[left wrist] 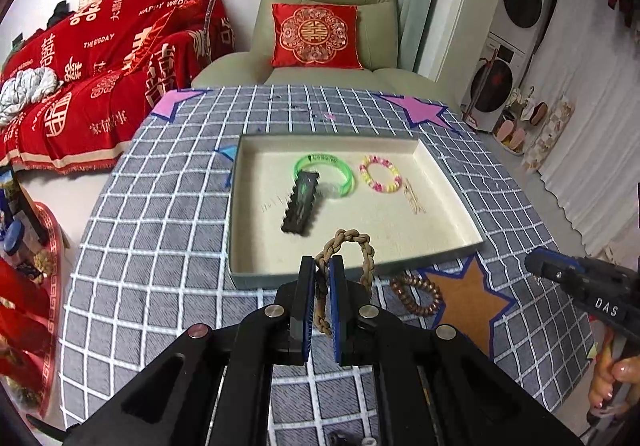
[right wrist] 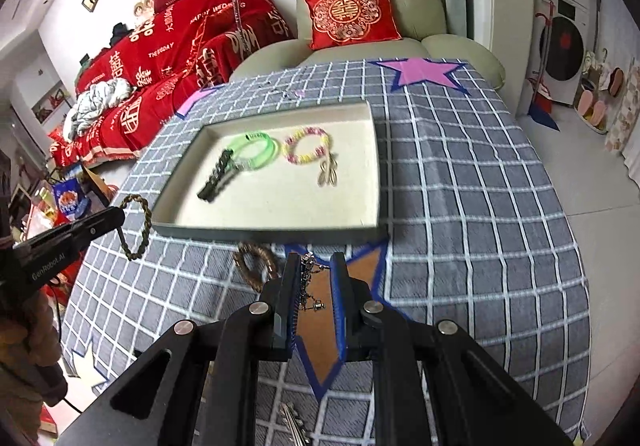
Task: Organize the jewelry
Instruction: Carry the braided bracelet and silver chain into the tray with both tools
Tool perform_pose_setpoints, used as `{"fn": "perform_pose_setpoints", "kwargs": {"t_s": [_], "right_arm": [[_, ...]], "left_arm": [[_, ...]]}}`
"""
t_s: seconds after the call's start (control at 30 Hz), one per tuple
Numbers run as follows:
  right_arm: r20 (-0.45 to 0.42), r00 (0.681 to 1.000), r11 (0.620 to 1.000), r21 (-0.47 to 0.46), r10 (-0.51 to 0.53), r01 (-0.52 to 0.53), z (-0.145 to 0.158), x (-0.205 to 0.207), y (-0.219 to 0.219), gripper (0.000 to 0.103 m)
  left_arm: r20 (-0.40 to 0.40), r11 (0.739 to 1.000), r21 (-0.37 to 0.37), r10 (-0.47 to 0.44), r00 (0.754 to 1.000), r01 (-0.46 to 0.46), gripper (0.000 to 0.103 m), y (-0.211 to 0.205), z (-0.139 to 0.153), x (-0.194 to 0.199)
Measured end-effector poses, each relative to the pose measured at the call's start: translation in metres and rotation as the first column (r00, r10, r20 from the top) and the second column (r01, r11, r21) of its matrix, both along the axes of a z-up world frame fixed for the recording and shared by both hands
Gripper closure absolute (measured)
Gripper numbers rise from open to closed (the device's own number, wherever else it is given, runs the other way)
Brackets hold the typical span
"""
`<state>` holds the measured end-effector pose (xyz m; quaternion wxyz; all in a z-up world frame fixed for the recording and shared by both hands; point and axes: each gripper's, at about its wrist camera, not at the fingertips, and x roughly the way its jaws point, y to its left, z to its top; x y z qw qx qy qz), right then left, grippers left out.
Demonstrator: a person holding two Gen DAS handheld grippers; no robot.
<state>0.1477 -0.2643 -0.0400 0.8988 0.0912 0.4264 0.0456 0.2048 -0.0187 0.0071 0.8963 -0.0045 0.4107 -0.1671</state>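
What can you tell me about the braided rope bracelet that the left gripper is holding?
The braided bracelet is a tan-brown loop of twisted cord, like rope or leather. The left gripper is shut on one side of it, and the rest of the loop stands free, clear of the checked cloth. In the left wrist view it shows over the near rim of the shallow tray, not yet inside.

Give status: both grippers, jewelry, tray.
Left gripper shut on braided rope bracelet. Right gripper shut on silver chain. Tray ahead, four pieces inside. Copper bead bracelet on cloth, path clear.
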Motion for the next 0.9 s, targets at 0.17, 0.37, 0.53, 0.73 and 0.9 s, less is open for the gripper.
{"fn": "perform_pose_setpoints", "kwargs": {"t_s": [0.17, 0.37, 0.53, 0.73, 0.9], "right_arm": [[0.008, 1.0, 1.0, 0.0, 0.014, -0.014, 0.008, 0.019, 0.004, 0.087], [0.008, 0.999, 0.999, 0.01, 0.034, -0.034, 0.012, 0.05, 0.007, 0.087], [-0.005, 0.999, 0.999, 0.04, 0.035, -0.035, 0.009, 0.085, 0.005, 0.087], [-0.031, 0.999, 0.998, 0.06, 0.03, -0.028, -0.006, 0.129, 0.002, 0.087], [-0.061, 0.998, 0.998, 0.064, 0.023, -0.019, -0.028, 0.158, 0.002, 0.087]], "left_arm": [[0.014, 1.0, 0.001, 0.006, 1.0, -0.006, 0.088, 0.003, 0.006, 0.014], [0.012, 1.0, -0.003, 0.015, 1.0, -0.015, 0.088, 0.002, 0.006, 0.037], [-0.01, 1.0, 0.017, 0.024, 1.0, -0.024, 0.088, -0.007, -0.005, 0.065], [-0.063, 0.997, 0.059, 0.055, 0.997, -0.051, 0.088, -0.016, -0.033, 0.103], [-0.082, 0.993, 0.1, 0.074, 0.994, -0.066, 0.088, -0.022, -0.052, 0.122]]}}
